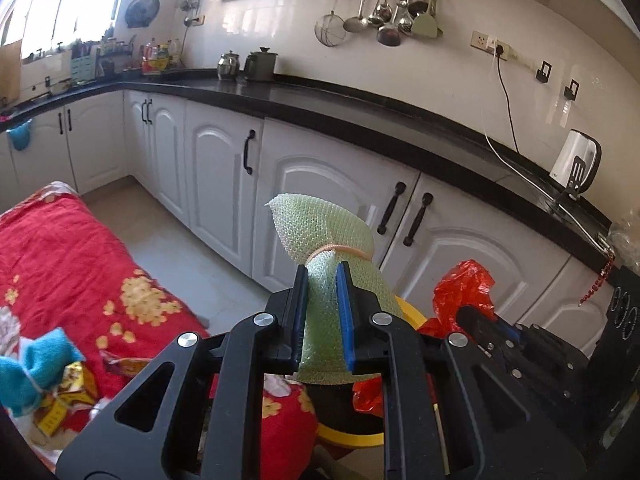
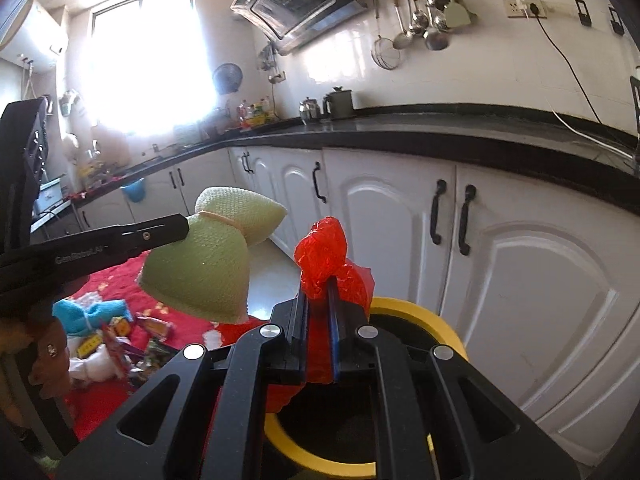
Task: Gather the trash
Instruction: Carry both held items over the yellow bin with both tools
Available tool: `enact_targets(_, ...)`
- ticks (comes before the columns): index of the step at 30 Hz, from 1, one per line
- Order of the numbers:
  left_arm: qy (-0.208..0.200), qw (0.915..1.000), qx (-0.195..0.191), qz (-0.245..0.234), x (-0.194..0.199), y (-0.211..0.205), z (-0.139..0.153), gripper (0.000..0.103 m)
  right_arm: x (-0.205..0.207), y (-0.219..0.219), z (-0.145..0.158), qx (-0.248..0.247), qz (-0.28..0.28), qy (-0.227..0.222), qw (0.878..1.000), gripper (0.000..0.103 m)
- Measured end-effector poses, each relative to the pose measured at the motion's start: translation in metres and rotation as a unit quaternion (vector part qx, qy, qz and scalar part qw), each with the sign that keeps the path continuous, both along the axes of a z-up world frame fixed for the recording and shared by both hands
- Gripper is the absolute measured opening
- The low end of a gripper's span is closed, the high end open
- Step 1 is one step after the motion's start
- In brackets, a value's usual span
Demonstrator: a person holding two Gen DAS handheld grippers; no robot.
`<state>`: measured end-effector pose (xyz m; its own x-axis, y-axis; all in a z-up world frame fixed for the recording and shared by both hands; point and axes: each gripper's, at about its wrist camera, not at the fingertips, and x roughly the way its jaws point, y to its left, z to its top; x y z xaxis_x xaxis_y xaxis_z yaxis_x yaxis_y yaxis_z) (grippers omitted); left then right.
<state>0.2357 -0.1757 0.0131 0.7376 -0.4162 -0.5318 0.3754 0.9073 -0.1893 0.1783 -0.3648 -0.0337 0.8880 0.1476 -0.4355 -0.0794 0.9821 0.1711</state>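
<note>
Left gripper (image 1: pixel 322 312) jaws clamped on green foam wrap (image 1: pixel 320 236), right gripper (image 2: pixel 318 316) pinching red plastic bag (image 2: pixel 326 252) — both over yellow-rimmed bin (image 2: pixel 420 312), unreleased; wrappers (image 2: pixel 156 326) left on red cloth (image 1: pixel 60 248).

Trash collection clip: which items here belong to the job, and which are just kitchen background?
Job:
green foam wrap, in left hand-held gripper
red plastic bag, in right hand-held gripper
yellow-rimmed bin
wrappers on red cloth

Background:
kettle
hanging utensils
teapots
</note>
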Motion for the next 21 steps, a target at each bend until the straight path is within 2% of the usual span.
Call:
enact_targets(9,0.026,0.9995,-0.009,-0.015,0.014,-0.024,-0.023,0.009,0.014,-0.018,-0.029,-0.015,-0.020,0.032,0.999,0.008)
enact_targets(21,0.064,0.9974,-0.008,-0.033,0.031,-0.046,-0.052,0.013,0.029,-0.035,-0.056,0.004,-0.033,0.073,0.997,0.011)
